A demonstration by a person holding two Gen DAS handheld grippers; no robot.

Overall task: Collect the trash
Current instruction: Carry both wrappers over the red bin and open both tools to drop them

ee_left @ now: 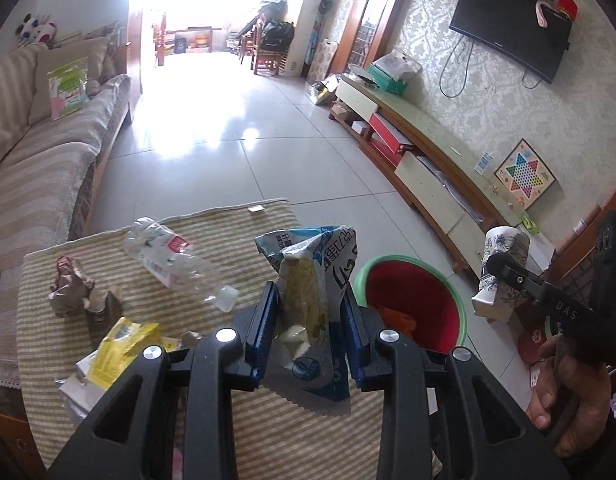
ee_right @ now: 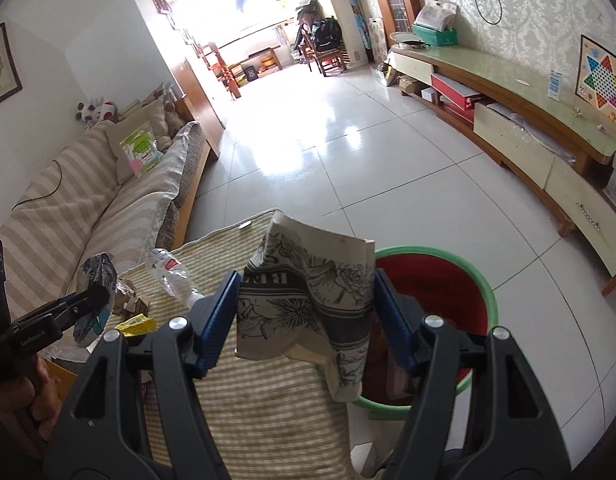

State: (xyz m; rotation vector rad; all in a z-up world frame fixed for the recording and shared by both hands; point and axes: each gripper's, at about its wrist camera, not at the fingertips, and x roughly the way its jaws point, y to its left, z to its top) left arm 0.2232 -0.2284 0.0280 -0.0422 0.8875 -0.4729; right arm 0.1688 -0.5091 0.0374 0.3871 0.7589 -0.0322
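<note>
With both loads lifted clear of the striped table cloth (ee_left: 236, 432), the step is carry-to-bin. Left gripper (ee_left: 309, 322) is clamped on a snack bag (ee_left: 308, 276); right gripper (ee_right: 306, 320) is clamped on a crumpled printed carton (ee_right: 308, 300). Next: centre each over the red bin (ee_right: 439, 292), then release. A plastic bottle (ee_left: 176, 264) waits on the cloth.

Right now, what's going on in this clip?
A person is clearing trash off a striped green cloth-covered table with two handheld tongs. The left tongs are clamped on a crumpled blue-and-white snack bag; the right tongs grip a folded paper carton with black floral print. Both are held near the red bucket with a green rim beside the table. A clear plastic bottle and yellow wrapper remain on the table.
</note>
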